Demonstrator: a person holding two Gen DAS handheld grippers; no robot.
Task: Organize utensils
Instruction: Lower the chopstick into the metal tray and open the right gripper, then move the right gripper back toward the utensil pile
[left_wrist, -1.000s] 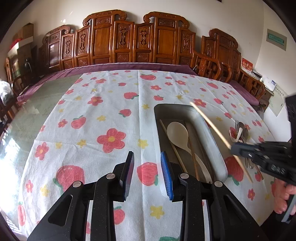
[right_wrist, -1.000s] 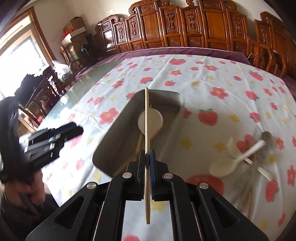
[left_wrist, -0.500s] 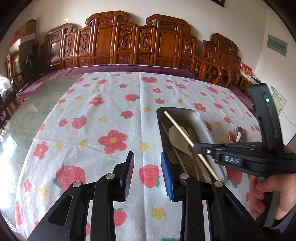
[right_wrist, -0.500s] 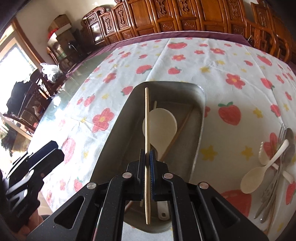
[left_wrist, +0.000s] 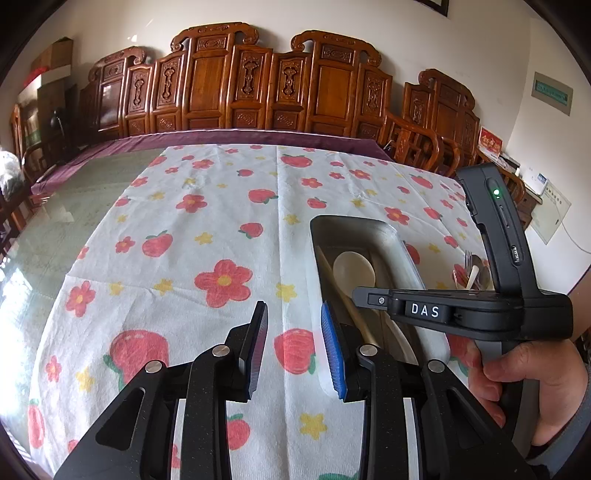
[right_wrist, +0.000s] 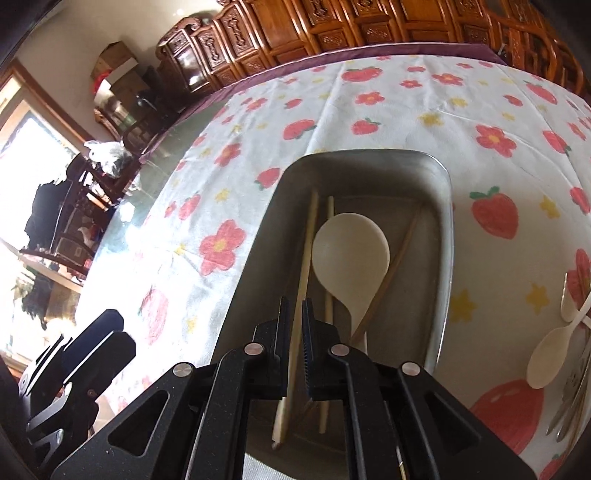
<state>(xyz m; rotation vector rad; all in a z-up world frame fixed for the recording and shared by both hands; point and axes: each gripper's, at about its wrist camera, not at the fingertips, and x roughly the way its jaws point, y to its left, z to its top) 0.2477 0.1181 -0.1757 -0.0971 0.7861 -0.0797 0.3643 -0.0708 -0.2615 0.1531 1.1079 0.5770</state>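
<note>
A metal tray (right_wrist: 445, 236) sits on the flowered tablecloth and holds a pale spoon (right_wrist: 351, 247) and several wooden chopsticks. One chopstick (right_wrist: 304, 258) lies along the tray's left side, between the slightly parted jaws of my right gripper (right_wrist: 294, 325), which hangs low over the tray's near end. The jaws do not clamp it. In the left wrist view the tray (left_wrist: 413, 266) is to the right, with the right gripper (left_wrist: 373, 297) over it. My left gripper (left_wrist: 293, 339) is open and empty above the cloth, left of the tray.
A pile of loose utensils, a pale spoon (right_wrist: 546, 358) and metal forks (right_wrist: 576, 391), lies on the cloth right of the tray. Carved wooden chairs (left_wrist: 258, 85) line the table's far side. Bare glass tabletop (left_wrist: 48, 221) lies to the left.
My right gripper came down over the tray and its jaws parted. The chopstick it held now lies in the tray. The left gripper has not moved.
</note>
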